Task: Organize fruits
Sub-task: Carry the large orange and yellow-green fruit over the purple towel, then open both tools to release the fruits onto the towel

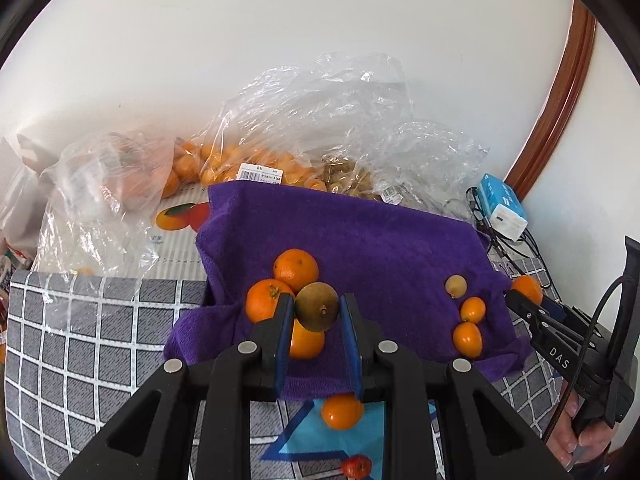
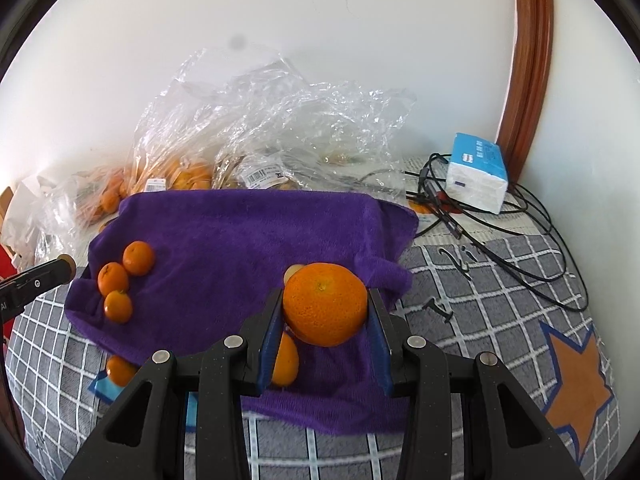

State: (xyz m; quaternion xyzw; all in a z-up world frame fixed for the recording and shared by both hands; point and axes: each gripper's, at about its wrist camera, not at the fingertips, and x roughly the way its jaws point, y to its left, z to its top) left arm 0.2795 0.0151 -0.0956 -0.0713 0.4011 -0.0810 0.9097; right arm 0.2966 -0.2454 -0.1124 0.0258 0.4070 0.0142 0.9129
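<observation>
Two tongs are engaged, each with fruit between its blue pads. Left tongs (image 1: 318, 306) are clamped on a brown-green round fruit (image 1: 316, 307), held at its widest girth above the purple towel (image 1: 360, 236), with three oranges touching one another just behind and under it; the nearest is the left orange (image 1: 262, 300). Right tongs (image 2: 326, 306) are clamped on a large orange (image 2: 325, 304), likewise taken across its middle, over the right near part of the towel, where small kumquats (image 1: 468, 338) and a pale round fruit (image 1: 456, 286) lie close together. One loose orange (image 1: 342, 411) sits off the towel on the checked bedcover (image 1: 80, 340), near the left tongs. Judgement: both held fruits appear light, firm-skinned yet bruisable, and smooth enough to roll or slip; a grip across the equator with moderate pressure suits them. The kumquats look small and likely to squirt out under hard closure. Plastic bags (image 1: 280, 128) of further fruit lie at the far side against the wall.
</observation>
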